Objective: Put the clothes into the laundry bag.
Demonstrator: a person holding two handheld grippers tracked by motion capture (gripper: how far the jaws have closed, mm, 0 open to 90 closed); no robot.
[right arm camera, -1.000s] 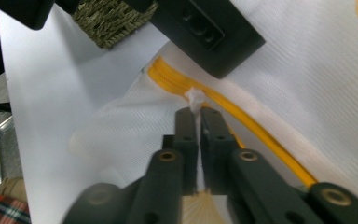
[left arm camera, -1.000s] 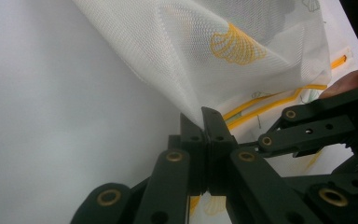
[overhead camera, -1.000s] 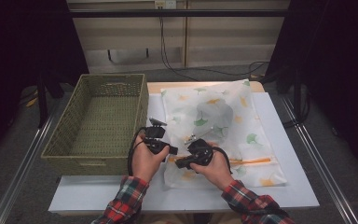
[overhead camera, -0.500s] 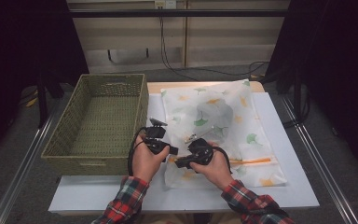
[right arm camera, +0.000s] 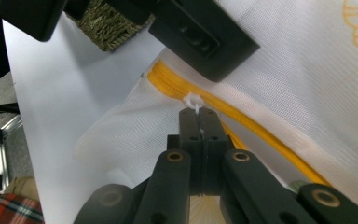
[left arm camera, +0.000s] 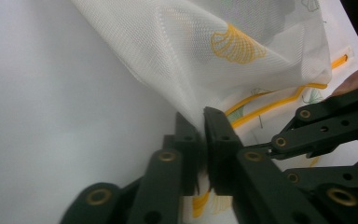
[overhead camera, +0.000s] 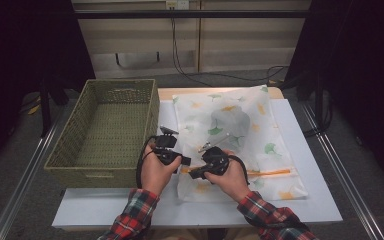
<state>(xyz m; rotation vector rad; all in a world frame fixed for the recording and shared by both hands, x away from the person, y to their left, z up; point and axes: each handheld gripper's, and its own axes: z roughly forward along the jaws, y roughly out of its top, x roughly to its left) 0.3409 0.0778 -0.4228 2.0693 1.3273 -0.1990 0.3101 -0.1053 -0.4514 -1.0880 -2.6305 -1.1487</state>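
The right tongs (right arm camera: pixel 199 114) were clamped on the white zip pull (right arm camera: pixel 193 101) at the near left corner of the mesh bag (overhead camera: pixel 240 135). Just beside, the left tongs (left arm camera: pixel 200 126), jaws having just eased, pinched the bag's mesh. The yellow zip (overhead camera: pixel 270 173) ran away rightward along the near edge on the surface (overhead camera: pixel 310 150).

— In the high view, what is inside the white mesh laundry bag printed with green and orange leaves (overhead camera: pixel 240 135)?

— A grey shape shows through the cloth, too vague to name. The bag's near-left corner lies hidden under the two hands.

— And the orange zipper (right arm camera: pixel 242 126)?

— In the right gripper view the frame's edge cuts it off at lower right, and a black block covers its upper end (the small white pull (right arm camera: pixel 193 101) sits partly between the pads, so its shape is unclear).

— The woven green rectangular basket (right arm camera: pixel 114 25)?

— Just a corner, blurred.
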